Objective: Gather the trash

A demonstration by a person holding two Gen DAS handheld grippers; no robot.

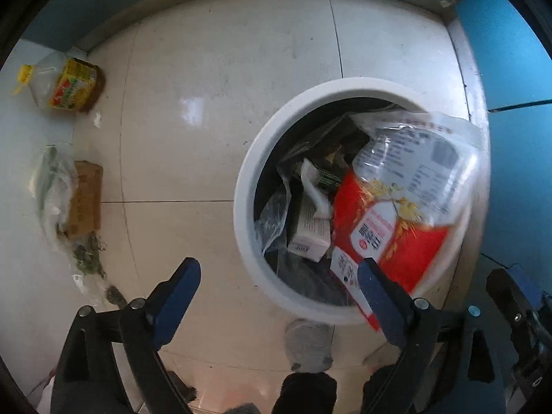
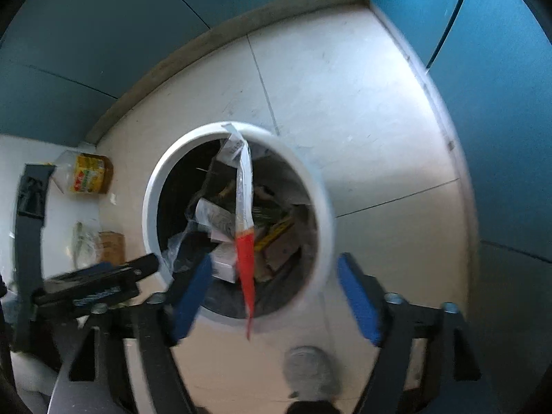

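Note:
A white round trash bin (image 1: 255, 158) stands on the tiled floor and holds several wrappers and cartons. A large red and clear plastic bag (image 1: 403, 200) lies over its right side, partly over the rim. My left gripper (image 1: 279, 289) is open above the bin's near edge, touching nothing. In the right wrist view the bin (image 2: 151, 200) is below, and the same bag (image 2: 245, 241) shows edge-on between my fingers. My right gripper (image 2: 276, 293) is open above the bin, and the bag is loose.
On the floor to the left lie a plastic bottle with a yellow label (image 1: 63, 84), a brown cardboard box (image 1: 84, 200) and a clear bag of greens (image 1: 55, 189). Blue walls enclose the corner. A grey shoe tip (image 1: 307, 345) is at the bottom.

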